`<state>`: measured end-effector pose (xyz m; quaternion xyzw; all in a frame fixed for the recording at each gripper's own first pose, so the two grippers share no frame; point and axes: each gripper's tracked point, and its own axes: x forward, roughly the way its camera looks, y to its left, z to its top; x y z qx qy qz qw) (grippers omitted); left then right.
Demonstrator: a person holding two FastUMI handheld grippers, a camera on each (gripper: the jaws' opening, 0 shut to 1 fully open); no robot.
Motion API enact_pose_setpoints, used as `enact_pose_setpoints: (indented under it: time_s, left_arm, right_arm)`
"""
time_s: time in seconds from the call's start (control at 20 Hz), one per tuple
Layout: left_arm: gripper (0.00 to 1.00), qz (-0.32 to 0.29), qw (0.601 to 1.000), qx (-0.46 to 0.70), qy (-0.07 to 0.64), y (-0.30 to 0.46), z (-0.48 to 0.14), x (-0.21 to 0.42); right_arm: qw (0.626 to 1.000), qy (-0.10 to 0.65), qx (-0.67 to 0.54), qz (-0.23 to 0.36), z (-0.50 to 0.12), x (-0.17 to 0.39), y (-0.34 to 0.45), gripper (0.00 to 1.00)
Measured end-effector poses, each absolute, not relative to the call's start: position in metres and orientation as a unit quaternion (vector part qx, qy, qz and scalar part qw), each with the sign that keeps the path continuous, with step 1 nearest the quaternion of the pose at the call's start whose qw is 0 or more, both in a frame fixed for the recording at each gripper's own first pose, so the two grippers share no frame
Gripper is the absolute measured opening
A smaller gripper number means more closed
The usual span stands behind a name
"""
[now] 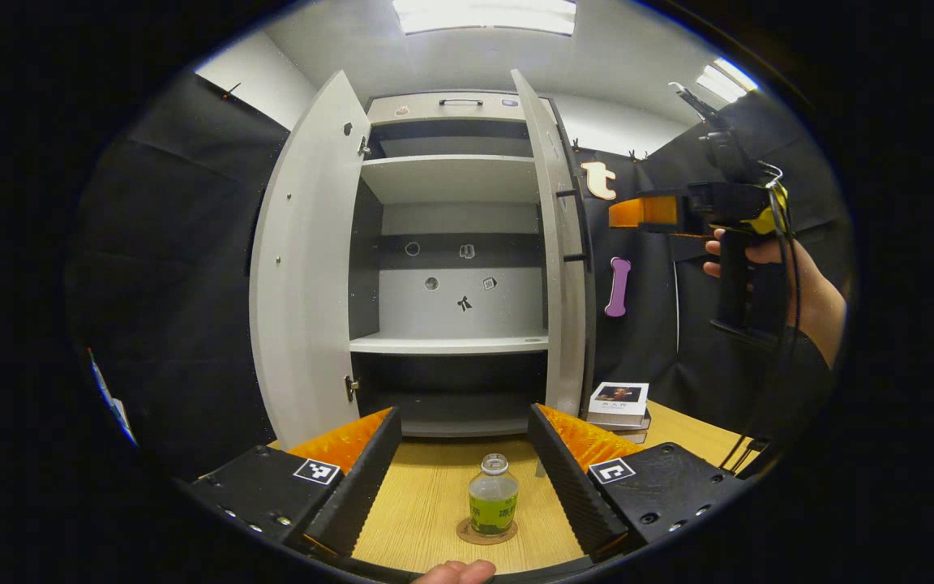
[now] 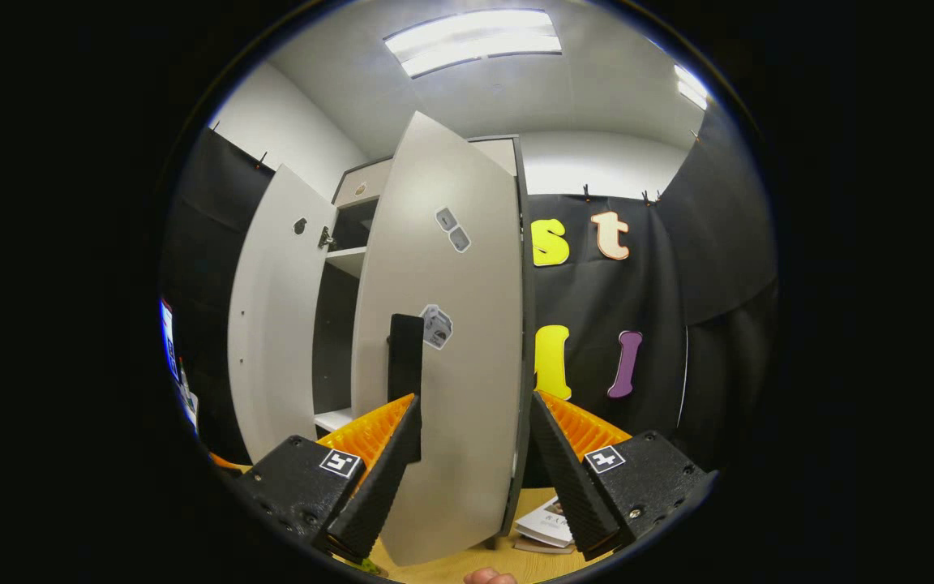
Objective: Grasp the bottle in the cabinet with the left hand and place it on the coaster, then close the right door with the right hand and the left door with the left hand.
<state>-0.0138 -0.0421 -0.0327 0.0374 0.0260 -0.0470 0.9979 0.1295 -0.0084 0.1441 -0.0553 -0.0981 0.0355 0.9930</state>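
In the left gripper view a small clear bottle [image 1: 493, 495] with a green label stands upright on a round brown coaster [image 1: 486, 533] on the wooden table. My left gripper [image 1: 460, 454] is open, its fingers either side of the bottle and apart from it. The grey cabinet [image 1: 451, 243] stands behind with its left door [image 1: 305, 268] and right door [image 1: 558, 251] swung open and its shelves bare. The right gripper [image 1: 637, 212] shows at upper right, held by a hand, near the right door. In the right gripper view my right gripper [image 2: 473, 438] is open just in front of the right door [image 2: 451, 341] and its black handle [image 2: 404, 357].
A stack of books [image 1: 619, 403] lies on the table [image 1: 426, 503] right of the cabinet, also seen as books [image 2: 548, 523] low in the right gripper view. A fingertip [image 1: 459, 572] shows at the bottom edge. Black cloth walls surround the booth.
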Motion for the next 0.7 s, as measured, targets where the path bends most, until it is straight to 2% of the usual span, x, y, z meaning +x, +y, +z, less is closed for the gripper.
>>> enact_pose_setpoints:
  time_s: [0.1,0.7]
  left_arm:
    - [0.95,-0.04,0.998,0.033,0.032,-0.037,-0.037,-0.014]
    - [0.96,0.005,0.999,0.02,0.037,0.004,-0.042,-0.014]
  right_arm:
    - [0.994,-0.086,-0.057,0.039,0.139,0.141,-0.001,0.82]
    - [0.994,-0.067,-0.034,0.078,0.129,0.172,0.045,0.82]
